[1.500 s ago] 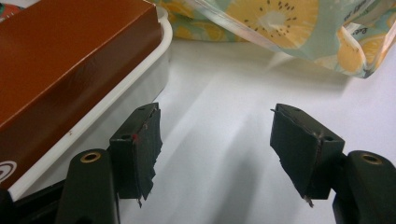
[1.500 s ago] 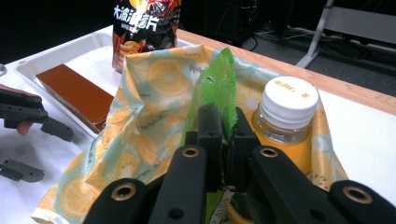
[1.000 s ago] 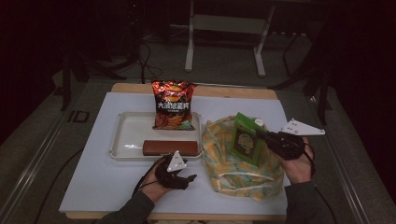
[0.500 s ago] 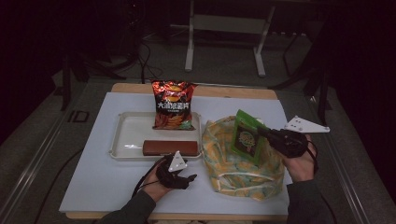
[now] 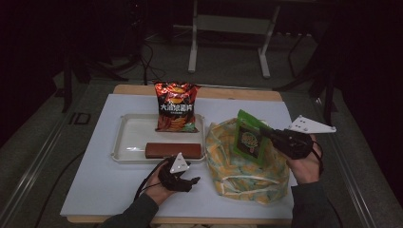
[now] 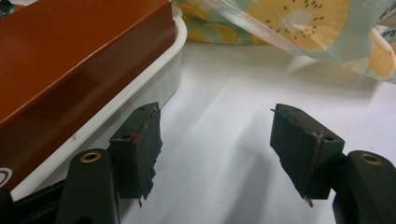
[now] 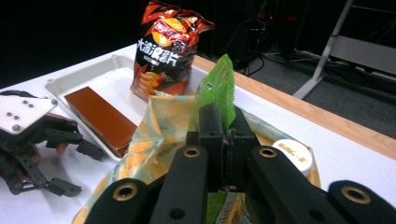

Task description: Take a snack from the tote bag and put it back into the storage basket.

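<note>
My right gripper [image 5: 264, 135] is shut on a green snack packet [image 5: 249, 141], holding it upright over the open mouth of a yellow fruit-print bag [image 5: 237, 173]. In the right gripper view the jaws [image 7: 224, 128] pinch the packet [image 7: 215, 86] by its lower edge above the bag [image 7: 156, 123]. My left gripper [image 5: 192, 182] rests low on the white table, open, just in front of the tray [image 5: 124, 138]. Its jaws [image 6: 215, 140] hold nothing, with the tray wall [image 6: 140, 91] and a brown box [image 6: 70, 60] close on their left.
The brown box [image 5: 172, 150] lies along the tray's front edge, and a red chips bag [image 5: 176, 107] stands at its back. A white round lid [image 7: 293, 156] shows inside the bag. The table's wooden far edge [image 5: 228, 91] borders dark floor and a metal stand.
</note>
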The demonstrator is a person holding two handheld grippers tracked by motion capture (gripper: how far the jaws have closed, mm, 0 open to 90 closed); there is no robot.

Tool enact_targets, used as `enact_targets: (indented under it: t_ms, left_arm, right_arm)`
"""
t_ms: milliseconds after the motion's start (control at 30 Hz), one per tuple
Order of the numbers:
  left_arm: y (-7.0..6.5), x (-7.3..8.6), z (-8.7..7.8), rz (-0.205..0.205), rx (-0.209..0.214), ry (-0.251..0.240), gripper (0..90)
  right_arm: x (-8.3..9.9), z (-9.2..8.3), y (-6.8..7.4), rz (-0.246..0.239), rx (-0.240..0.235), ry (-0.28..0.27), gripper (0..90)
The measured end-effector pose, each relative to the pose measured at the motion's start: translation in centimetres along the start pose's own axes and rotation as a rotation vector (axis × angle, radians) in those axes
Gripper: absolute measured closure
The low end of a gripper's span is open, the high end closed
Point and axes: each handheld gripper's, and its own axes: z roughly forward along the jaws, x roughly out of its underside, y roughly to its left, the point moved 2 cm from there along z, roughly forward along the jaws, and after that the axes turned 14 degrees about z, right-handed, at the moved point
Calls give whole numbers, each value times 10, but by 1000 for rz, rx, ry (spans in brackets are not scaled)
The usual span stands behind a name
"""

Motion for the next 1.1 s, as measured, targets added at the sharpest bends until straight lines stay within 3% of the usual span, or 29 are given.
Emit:
enact_targets:
  t_ms: [400, 633, 1100]
  left_arm:
    - [1, 0, 0, -7, 8, 1, 335]
    - [4, 1, 0, -34, 23, -6, 331]
    - [4, 1, 1, -36, 32, -3, 331]
  right_arm:
    - [-7, -2, 11, -11, -38, -4, 885]
    - [-12, -4, 19, -24, -57, -9, 885]
    - [-19, 1, 35, -47, -104, -24, 884]
